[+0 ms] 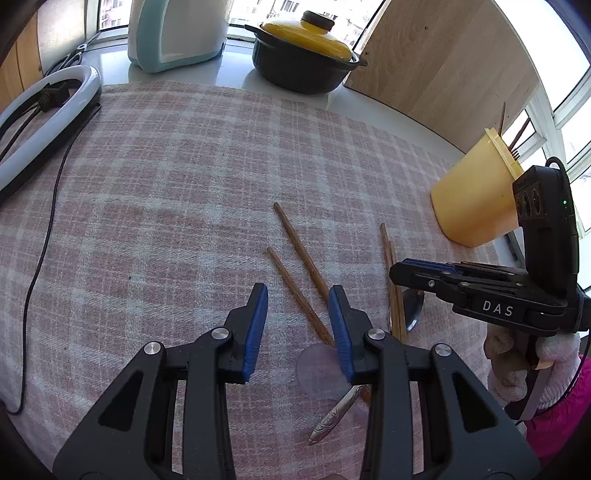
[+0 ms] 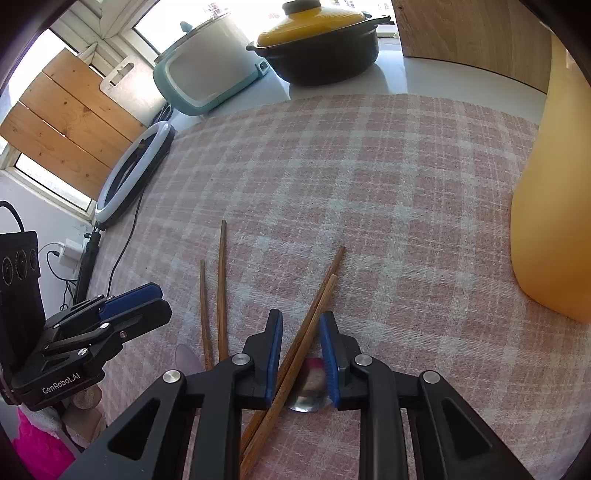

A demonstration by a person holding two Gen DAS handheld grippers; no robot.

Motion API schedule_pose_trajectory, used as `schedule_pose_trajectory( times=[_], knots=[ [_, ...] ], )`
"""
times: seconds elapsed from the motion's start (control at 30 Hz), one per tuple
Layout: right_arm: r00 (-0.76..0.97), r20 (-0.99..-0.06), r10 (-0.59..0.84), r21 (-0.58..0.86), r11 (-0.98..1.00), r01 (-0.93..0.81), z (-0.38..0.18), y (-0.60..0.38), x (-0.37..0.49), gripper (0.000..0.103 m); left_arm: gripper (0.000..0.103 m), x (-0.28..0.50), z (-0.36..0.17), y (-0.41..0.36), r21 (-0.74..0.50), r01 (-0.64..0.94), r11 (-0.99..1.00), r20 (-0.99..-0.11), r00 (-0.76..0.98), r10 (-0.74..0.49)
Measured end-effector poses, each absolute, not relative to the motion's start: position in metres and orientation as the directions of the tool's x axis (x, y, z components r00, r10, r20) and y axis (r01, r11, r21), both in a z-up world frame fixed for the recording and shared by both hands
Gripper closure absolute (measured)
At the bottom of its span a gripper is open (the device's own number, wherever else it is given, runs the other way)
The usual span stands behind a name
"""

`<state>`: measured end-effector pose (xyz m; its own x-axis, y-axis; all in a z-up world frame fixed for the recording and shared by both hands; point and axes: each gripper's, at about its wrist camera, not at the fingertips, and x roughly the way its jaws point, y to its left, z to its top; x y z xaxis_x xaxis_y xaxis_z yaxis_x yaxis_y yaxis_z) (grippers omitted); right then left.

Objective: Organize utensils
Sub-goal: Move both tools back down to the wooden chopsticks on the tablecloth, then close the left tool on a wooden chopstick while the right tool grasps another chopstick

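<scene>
Several wooden chopsticks lie on the checked cloth (image 1: 166,177). One loose pair (image 1: 299,258) lies ahead of my open left gripper (image 1: 298,299), also in the right wrist view (image 2: 216,295). A second pair (image 2: 306,328) lies side by side between the open jaws of my right gripper (image 2: 301,334), which hovers low over it, next to a metal spoon bowl (image 2: 308,398). That pair (image 1: 391,266) and the right gripper (image 1: 397,271) show in the left wrist view. A metal spoon handle (image 1: 332,417) lies under my left gripper. A yellow holder (image 1: 476,195) with chopsticks in it stands at the right.
A dark pot with a yellow lid (image 1: 306,51), a teal and white cooker (image 1: 177,33) and a wooden board (image 1: 443,55) stand at the back. A ring light (image 1: 44,118) with its cable lies on the left of the cloth.
</scene>
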<state>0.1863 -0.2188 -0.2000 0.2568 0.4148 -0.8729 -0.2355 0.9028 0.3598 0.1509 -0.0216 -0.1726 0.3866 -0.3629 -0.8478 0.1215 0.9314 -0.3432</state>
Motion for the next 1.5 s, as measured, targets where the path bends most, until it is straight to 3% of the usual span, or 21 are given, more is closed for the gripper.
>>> schedule_pose_trajectory(
  times=[0.4,0.47,0.73,1.17,1.5],
  knots=[
    [0.234,-0.87,0.434,0.394,0.897,-0.199,-0.21,-0.222,0.19,0.095,0.069,0.164,-0.186,-0.032,-0.339,0.103,0.935,-0.869,0.346,-0.353],
    [0.235,-0.868,0.438,0.398,0.896,-0.198,-0.209,-0.223,0.191,0.098,0.073,0.166,-0.189,-0.035,-0.327,0.105,0.939,-0.875,0.341,-0.342],
    [0.249,-0.869,0.427,0.389,0.902,-0.189,-0.205,-0.229,0.187,0.098,0.09,0.169,-0.196,-0.041,-0.265,0.108,0.958,-0.889,0.359,-0.286],
    [0.255,-0.883,0.395,0.356,0.916,-0.186,-0.205,-0.23,0.188,0.097,0.092,0.175,-0.196,-0.06,-0.174,0.09,0.981,-0.901,0.387,-0.195],
    [0.265,-0.877,0.401,0.361,0.913,-0.189,-0.202,-0.227,0.188,0.099,0.096,0.181,-0.195,-0.034,-0.311,0.021,0.95,-0.875,0.383,-0.295]
  ],
)
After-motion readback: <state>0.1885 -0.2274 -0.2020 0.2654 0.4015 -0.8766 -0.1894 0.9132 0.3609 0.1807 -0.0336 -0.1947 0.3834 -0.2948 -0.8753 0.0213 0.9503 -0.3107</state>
